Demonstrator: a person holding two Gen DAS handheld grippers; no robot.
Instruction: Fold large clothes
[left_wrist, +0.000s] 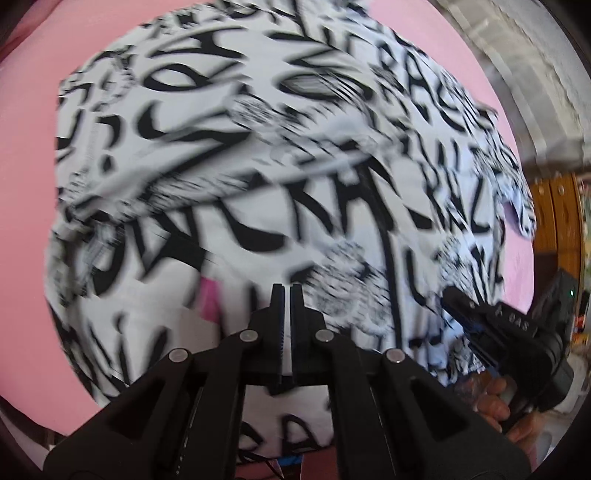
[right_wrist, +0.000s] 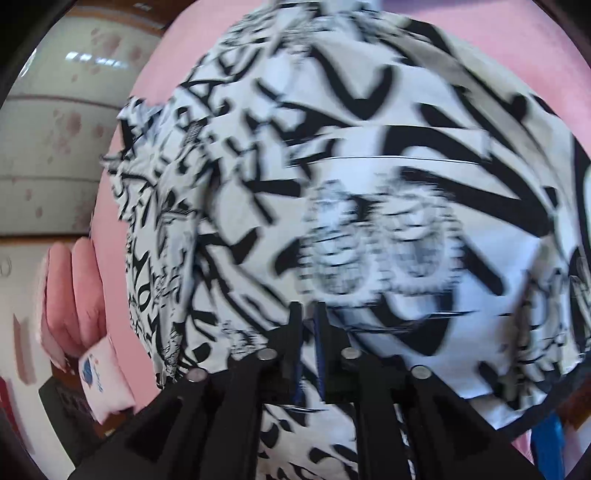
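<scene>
A large white garment (left_wrist: 258, 166) printed with black lettering lies spread on a pink cover (left_wrist: 26, 203), with a folded edge running across its middle. My left gripper (left_wrist: 287, 291) hovers over its near part, jaws shut with no cloth visible between them. My right gripper (left_wrist: 448, 293) comes in from the right of that view, its tip at the cloth, with a hand (left_wrist: 491, 391) behind it. In the right wrist view the right gripper (right_wrist: 308, 308) stands over the same garment (right_wrist: 369, 166) with a narrow gap between its fingers and nothing pinched. Both views are motion-blurred.
The pink cover (right_wrist: 155, 66) reaches past the garment on all sides. Wooden furniture (left_wrist: 554, 221) stands to the right, and a pale tiled surface (right_wrist: 55, 147) lies beyond the cover's edge. A hand (right_wrist: 70, 288) with a white cuff (right_wrist: 107, 380) is at the left.
</scene>
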